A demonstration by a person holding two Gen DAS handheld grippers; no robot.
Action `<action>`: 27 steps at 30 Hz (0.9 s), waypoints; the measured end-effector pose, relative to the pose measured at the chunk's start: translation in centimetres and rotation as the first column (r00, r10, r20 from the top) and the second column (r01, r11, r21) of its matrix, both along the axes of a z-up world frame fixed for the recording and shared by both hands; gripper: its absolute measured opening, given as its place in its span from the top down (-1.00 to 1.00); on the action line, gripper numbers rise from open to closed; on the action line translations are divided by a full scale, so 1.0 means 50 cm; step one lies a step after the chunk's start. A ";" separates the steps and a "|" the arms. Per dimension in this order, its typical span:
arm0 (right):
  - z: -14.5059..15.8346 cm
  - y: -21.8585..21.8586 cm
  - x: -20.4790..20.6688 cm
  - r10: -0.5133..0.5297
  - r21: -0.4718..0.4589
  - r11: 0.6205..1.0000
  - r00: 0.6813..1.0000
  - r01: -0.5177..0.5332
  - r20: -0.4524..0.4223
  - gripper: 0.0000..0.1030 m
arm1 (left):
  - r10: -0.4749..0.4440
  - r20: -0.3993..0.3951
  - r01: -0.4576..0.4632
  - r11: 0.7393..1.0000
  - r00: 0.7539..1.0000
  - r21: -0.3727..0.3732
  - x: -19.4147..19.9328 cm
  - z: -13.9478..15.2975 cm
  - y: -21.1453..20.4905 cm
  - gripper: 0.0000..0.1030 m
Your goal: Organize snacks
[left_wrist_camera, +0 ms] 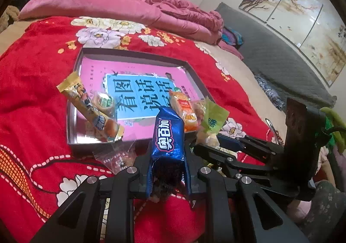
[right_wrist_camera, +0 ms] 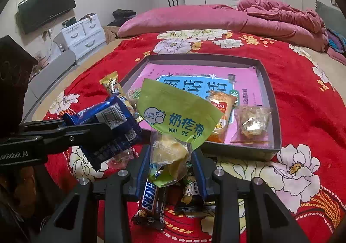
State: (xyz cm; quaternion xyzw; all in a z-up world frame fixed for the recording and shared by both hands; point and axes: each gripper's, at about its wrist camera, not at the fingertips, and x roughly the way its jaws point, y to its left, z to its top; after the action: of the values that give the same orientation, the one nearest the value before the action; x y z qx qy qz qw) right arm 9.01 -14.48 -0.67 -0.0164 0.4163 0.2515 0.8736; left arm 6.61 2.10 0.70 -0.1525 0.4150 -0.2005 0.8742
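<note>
Both hands were mid-carry here: the left gripper [left_wrist_camera: 167,169] was clamped on a blue cookie pack [left_wrist_camera: 167,135] and the right gripper [right_wrist_camera: 170,169] on a green milk-snack bag [right_wrist_camera: 175,111], both held just short of the tray [right_wrist_camera: 271,91] on the bed. Next up, I'd guess, was moving them over the tray and letting go in a bare spot beside the snacks already inside.

The blue biscuit packet [left_wrist_camera: 167,135] at lower centre is glossy, crinkled foil. The green pouch [right_wrist_camera: 177,113] in mid-frame looks matt, its lower part clear shiny film. The tray [right_wrist_camera: 268,83] has smooth grey walls, seemingly card. The red blanket [left_wrist_camera: 32,83] on the left is fuzzy plush cloth. The left gripper [left_wrist_camera: 167,169] is matt black plastic with shiny metal bolts.
</note>
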 end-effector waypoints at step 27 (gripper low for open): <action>0.039 -0.050 0.022 -0.102 0.044 0.994 0.994 0.101 0.039 0.26 | 0.140 0.064 -0.135 0.989 0.988 -0.067 0.038 0.016 0.102 0.56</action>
State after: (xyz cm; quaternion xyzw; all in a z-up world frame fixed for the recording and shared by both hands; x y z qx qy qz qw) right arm 10.13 -16.96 1.27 0.0180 0.3931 0.2151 0.8938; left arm 8.53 7.20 1.52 -0.2011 0.3668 -0.1578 0.8945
